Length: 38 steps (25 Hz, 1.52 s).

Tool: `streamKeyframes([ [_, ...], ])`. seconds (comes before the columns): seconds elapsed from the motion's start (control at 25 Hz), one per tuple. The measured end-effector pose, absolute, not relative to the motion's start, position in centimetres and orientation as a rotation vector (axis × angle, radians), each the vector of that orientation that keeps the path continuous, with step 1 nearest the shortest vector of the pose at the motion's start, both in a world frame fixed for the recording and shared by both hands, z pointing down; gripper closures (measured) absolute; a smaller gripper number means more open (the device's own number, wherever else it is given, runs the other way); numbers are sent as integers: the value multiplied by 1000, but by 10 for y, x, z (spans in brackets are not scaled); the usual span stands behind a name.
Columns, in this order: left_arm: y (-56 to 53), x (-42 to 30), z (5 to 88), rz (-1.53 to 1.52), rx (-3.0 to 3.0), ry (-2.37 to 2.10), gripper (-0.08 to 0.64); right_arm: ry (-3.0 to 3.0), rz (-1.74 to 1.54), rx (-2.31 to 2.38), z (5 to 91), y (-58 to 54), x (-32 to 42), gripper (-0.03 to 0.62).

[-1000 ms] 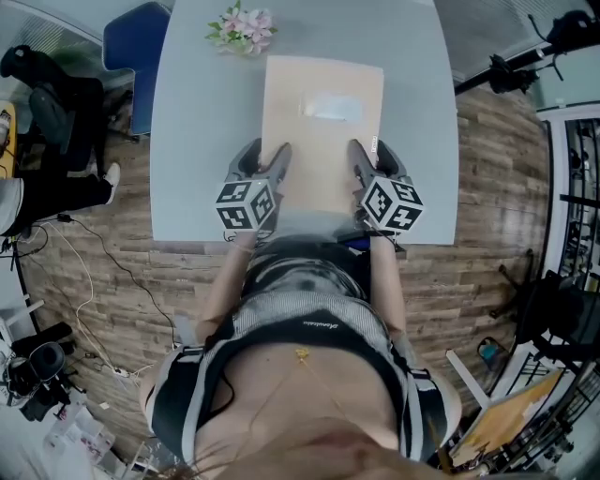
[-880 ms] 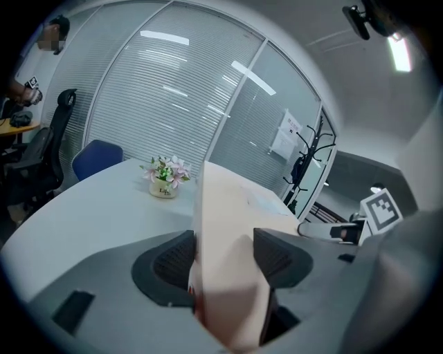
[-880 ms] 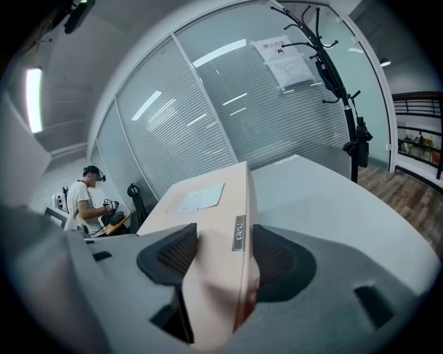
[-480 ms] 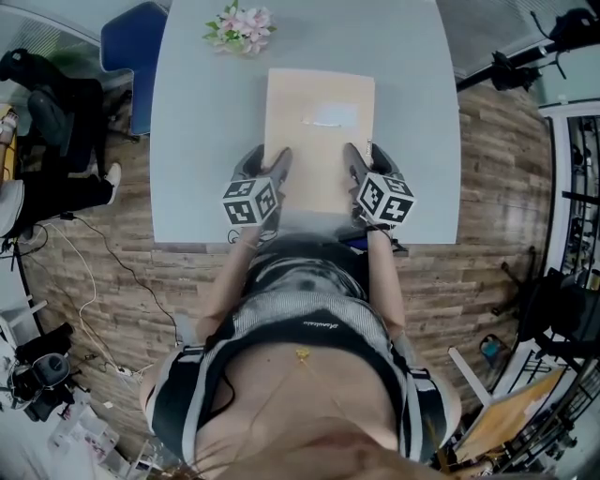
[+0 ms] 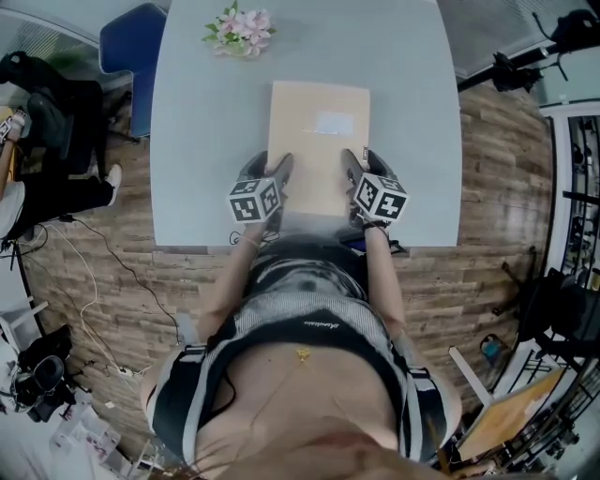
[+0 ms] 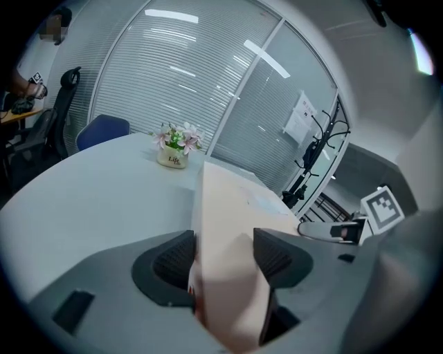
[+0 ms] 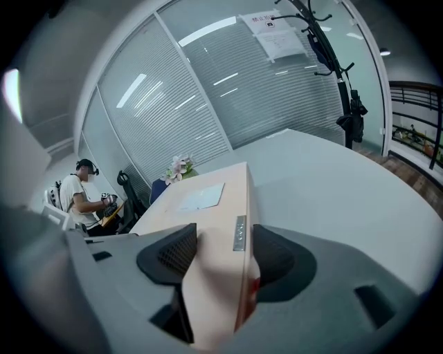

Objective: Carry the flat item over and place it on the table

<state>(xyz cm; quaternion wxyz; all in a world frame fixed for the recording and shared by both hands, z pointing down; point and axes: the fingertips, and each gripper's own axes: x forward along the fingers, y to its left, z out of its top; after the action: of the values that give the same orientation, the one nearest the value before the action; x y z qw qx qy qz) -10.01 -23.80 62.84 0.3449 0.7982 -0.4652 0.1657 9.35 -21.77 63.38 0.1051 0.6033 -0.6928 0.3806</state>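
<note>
Pinching the near corners of the flat tan cardboard box (image 5: 317, 131), the left hand-held gripper (image 5: 278, 169) and right hand-held gripper (image 5: 350, 163) are holding it at the pale grey tabletop's (image 5: 206, 141) near middle. Placing is seemingly finishing, so both are needing to spread next. Only the right gripper view is showing a silver strip (image 7: 239, 233) on the box's edge.

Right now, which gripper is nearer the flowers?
The left gripper: its jaws clamp the box's left edge, the side where the flowers stand. The right gripper clamps the opposite edge, farther away.
</note>
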Motion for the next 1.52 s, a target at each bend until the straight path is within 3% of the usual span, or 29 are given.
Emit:
streamKeyframes([
  [1.52,-233,-103,676,489,2038,-1235,296,-1978,1048,1763,684,-215,92,327],
])
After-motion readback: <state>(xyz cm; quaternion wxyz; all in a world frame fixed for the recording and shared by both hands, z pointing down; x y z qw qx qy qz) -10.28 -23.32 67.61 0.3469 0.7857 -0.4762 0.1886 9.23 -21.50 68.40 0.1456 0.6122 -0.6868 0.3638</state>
